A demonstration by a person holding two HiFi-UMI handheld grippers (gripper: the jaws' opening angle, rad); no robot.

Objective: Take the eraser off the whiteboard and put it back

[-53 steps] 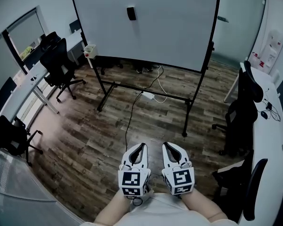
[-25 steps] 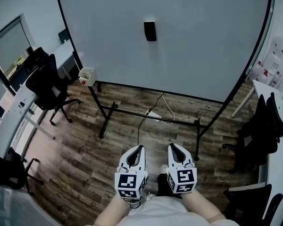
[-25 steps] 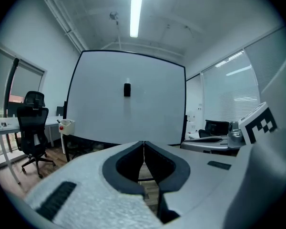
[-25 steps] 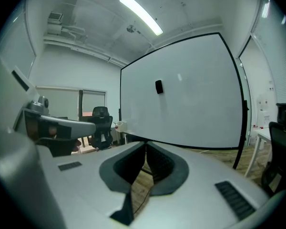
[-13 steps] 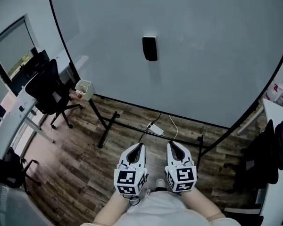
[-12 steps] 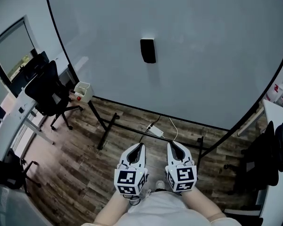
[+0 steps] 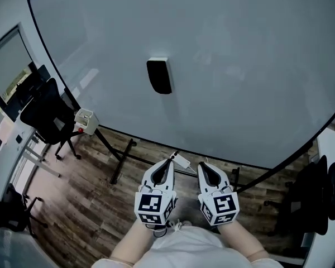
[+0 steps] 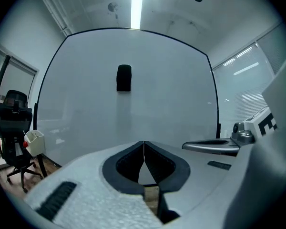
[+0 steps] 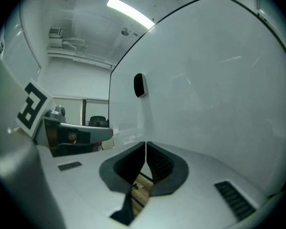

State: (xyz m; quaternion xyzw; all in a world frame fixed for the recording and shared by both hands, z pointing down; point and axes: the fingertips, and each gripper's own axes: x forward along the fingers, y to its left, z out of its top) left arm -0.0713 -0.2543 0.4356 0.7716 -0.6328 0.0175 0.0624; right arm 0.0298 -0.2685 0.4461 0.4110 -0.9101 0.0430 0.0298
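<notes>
A black eraser (image 7: 159, 76) clings upright to the big whiteboard (image 7: 240, 66), left of its middle. It also shows in the left gripper view as a dark block (image 8: 124, 78) above the jaws, and the same eraser (image 9: 140, 85) appears in the right gripper view. My left gripper (image 7: 168, 164) and right gripper (image 7: 201, 167) are held side by side, low in the head view, well short of the board and below the eraser. Both have their jaws closed tip to tip with nothing between them.
The whiteboard stands on a black wheeled frame (image 7: 120, 163) over a wood floor. A small white box (image 7: 86, 120) hangs at the board's lower left. Black office chairs (image 7: 42, 113) and desks stand at the left, another chair (image 7: 318, 197) at the right.
I have moved closer to the whiteboard: it now fills most of the head view and the eraser looks larger. Both grippers came forward with me, still closed.
</notes>
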